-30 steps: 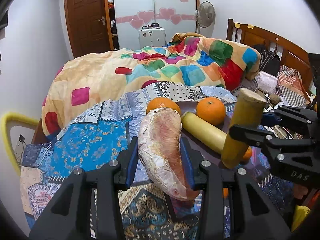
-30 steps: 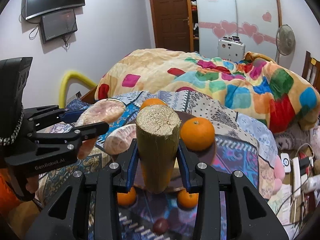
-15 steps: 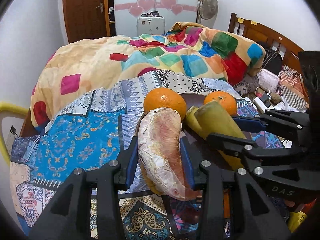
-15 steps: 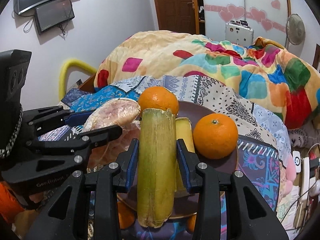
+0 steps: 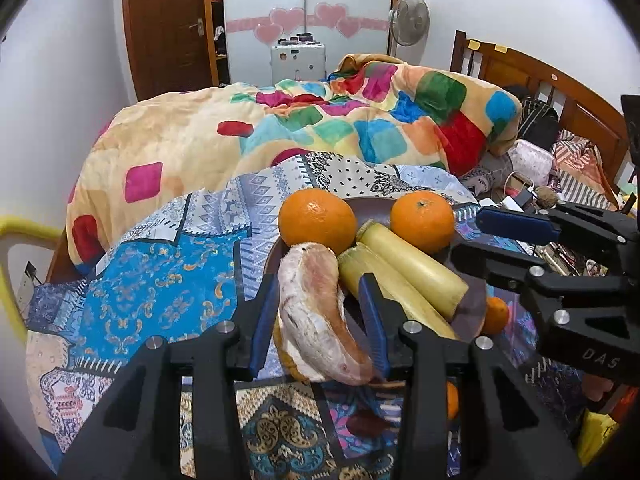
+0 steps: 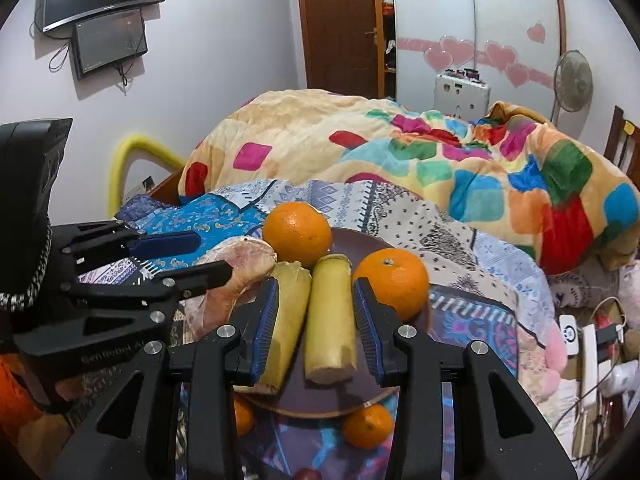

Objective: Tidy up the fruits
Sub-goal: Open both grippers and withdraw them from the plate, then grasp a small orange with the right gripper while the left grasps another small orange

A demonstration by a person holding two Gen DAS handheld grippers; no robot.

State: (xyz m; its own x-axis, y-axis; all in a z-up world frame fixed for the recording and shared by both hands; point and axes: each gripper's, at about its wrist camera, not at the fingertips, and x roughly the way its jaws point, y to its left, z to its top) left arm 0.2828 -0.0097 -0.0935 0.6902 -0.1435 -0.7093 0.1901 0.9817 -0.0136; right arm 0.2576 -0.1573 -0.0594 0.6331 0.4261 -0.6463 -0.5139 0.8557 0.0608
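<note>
A dark brown plate (image 6: 352, 240) on the patterned cloth holds two oranges (image 6: 297, 233) (image 6: 392, 280) and two yellow cane pieces (image 6: 330, 316) (image 6: 285, 320). My right gripper (image 6: 314, 320) is open, its pads standing either side of both cane pieces on the plate. My left gripper (image 5: 318, 316) has opened around a peeled pomelo wedge (image 5: 316, 312), which rests at the plate's left edge; the right pad stands off it. The plate (image 5: 368, 204), oranges (image 5: 317, 220) (image 5: 422, 220) and cane pieces (image 5: 416, 264) also show in the left wrist view.
Small tangerines (image 6: 366, 424) (image 6: 244, 414) and a dark round fruit (image 6: 306, 474) lie on the cloth in front of the plate. A colourful quilt (image 6: 440, 160) is heaped behind. Chargers and cables (image 6: 592, 344) lie at right.
My right gripper lowered the cane piece flat onto the plate beside the other and opened. My left gripper lowered the pomelo wedge to the plate's edge and its jaws widened.
</note>
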